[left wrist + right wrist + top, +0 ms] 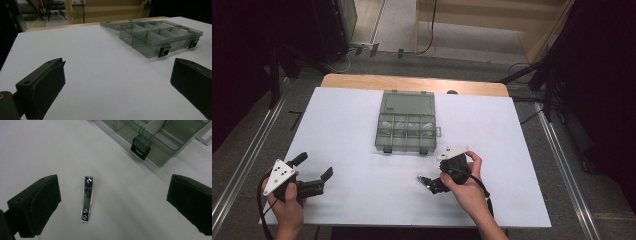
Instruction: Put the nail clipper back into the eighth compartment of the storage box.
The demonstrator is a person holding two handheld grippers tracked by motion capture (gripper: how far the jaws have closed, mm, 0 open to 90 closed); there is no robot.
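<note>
Nail clipper (87,198) lies flat on the white table (50,150), lever side up, closed, between the jaws of the right gripper (112,205) but touching neither. Jaws stand wide apart, empty. Pickup looks not yet made; the gripper is lined up above the clipper and would need to come down and close across its narrow sides.

Just beyond the clipper, the grey see-through organizer box (406,122) sits mid-table. Lid is open and laid back toward the far edge. Dividers show a row of small compartments; I cannot tell what, if anything, is in them. Two dark latches hang on the near wall; one latch (140,148) shows close in the right gripper view.

In the high view the right gripper (428,183) is held low near the box's near right corner, by the person's right hand (467,182).

Left gripper (314,172) waits well off to the near left, jaws also wide, nothing between them; aimed toward the box.

Judgement: early stage. Likely left: grasp clipper, carry it to a compartment, release, perhaps shut lid.
</note>
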